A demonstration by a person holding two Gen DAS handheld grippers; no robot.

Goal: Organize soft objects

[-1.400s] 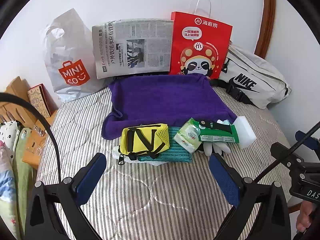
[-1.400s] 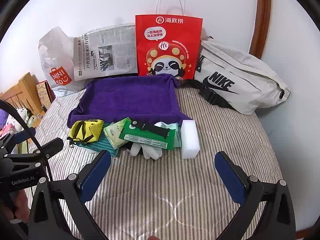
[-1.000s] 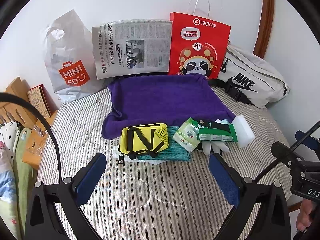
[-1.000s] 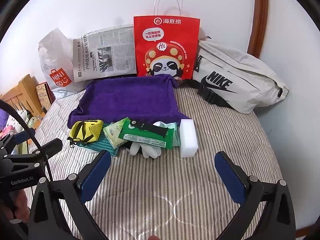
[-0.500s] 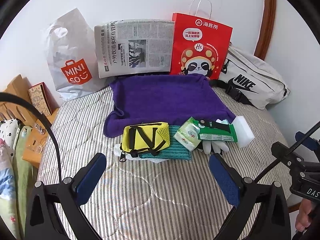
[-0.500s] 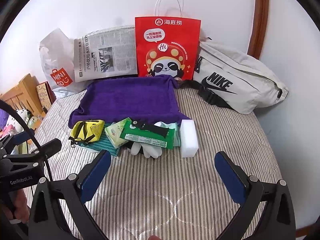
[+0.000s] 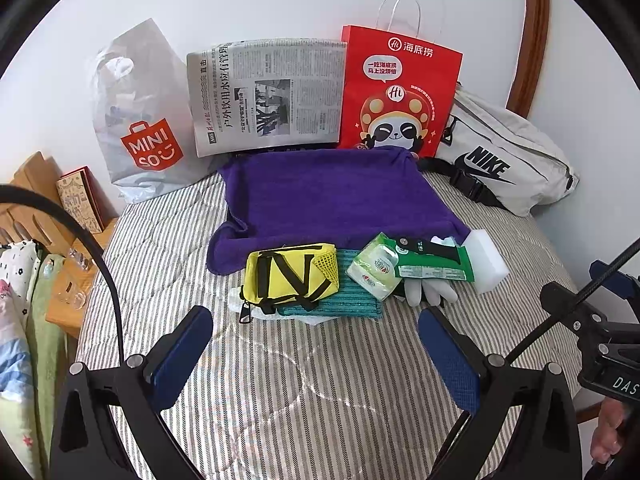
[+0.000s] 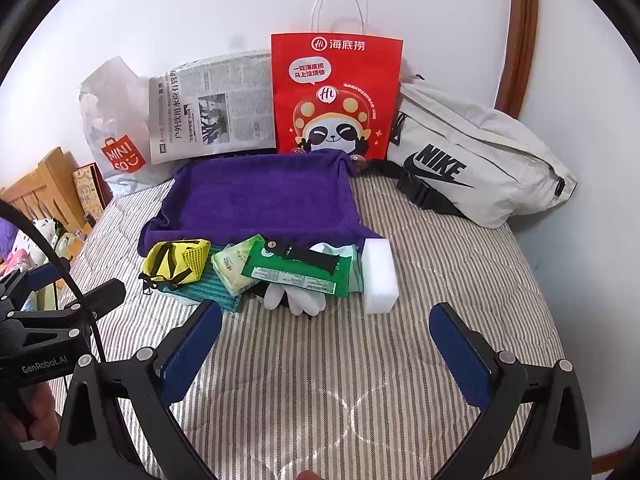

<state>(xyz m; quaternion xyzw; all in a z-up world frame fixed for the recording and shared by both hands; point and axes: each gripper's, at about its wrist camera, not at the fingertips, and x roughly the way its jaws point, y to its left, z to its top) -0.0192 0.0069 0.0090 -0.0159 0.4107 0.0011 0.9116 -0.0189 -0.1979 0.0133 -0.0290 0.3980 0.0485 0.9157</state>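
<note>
A purple towel (image 7: 332,196) (image 8: 260,200) lies spread on the striped bed. Along its near edge sits a row of soft items: a yellow pouch (image 7: 290,274) (image 8: 176,260) on a teal cloth (image 7: 344,296), a pale green tissue pack (image 7: 374,266) (image 8: 236,264), a dark green wipes pack (image 7: 434,260) (image 8: 300,270), a white glove (image 7: 430,292) (image 8: 296,298) and a white sponge block (image 7: 488,260) (image 8: 380,274). My left gripper (image 7: 316,340) hangs open just short of the pouch. My right gripper (image 8: 326,340) is open in front of the glove. Neither holds anything.
Against the wall stand a Miniso plastic bag (image 7: 140,120), a newspaper (image 7: 268,96), a red paper bag (image 7: 396,92) (image 8: 336,96) and a grey Nike waist bag (image 7: 504,160) (image 8: 472,156). A wooden headboard (image 7: 36,200) and bedding border the left. Bare striped mattress (image 8: 340,380) lies nearest.
Both views shift only slightly; the left gripper drifted a little left and back. No object moved and both grippers stay open.
</note>
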